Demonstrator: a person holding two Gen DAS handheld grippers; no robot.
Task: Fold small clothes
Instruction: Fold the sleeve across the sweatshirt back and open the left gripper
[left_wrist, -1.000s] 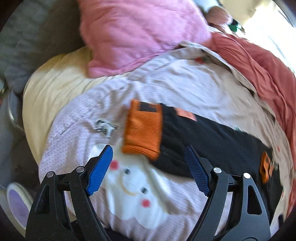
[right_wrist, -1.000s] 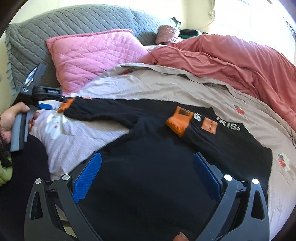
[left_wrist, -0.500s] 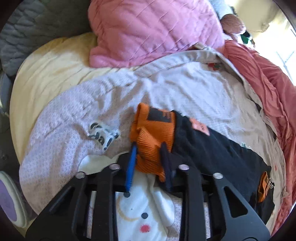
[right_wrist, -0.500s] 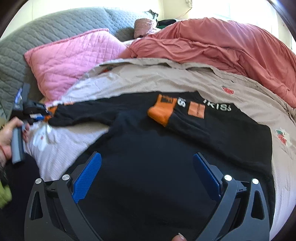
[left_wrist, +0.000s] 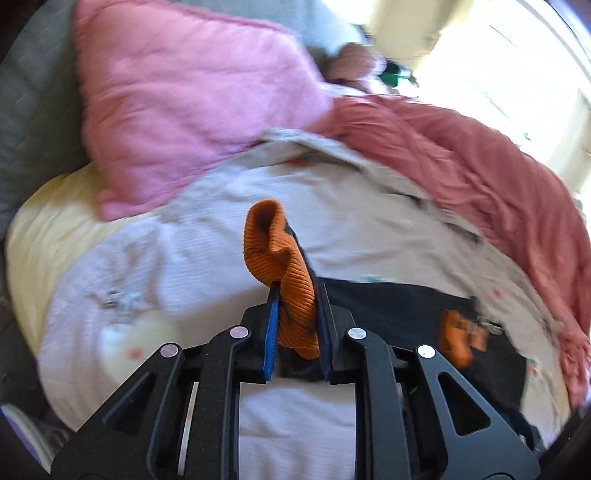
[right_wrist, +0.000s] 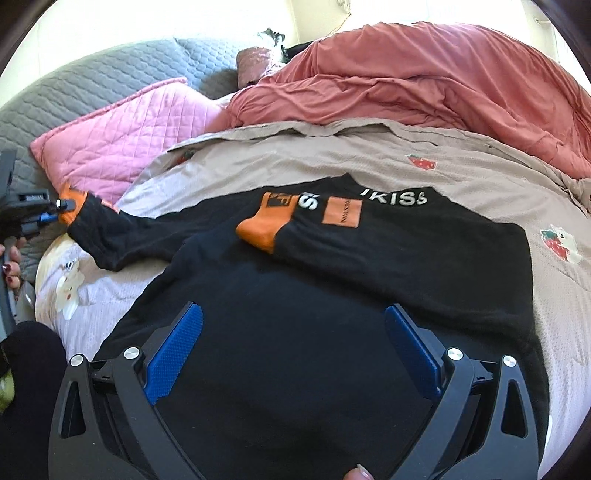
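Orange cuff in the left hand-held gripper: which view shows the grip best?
Left wrist view: the orange cuff fills the centre, pinched between the closing pads of the left hand-held gripper. Right wrist view shows it small at the far left edge.

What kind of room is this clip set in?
Most likely a bedroom: a quilted pink pillow leans against a grey padded headboard, with a rumpled salmon-red duvet on the bed.

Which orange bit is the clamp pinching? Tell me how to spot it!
Find the black long-sleeved sweatshirt spread on the bed. Follow its outstretched sleeve toward the pink quilted pillow. The ribbed orange cuff at its end sits pinched in the closing left gripper, unlike the other orange cuff lying flat on the chest.
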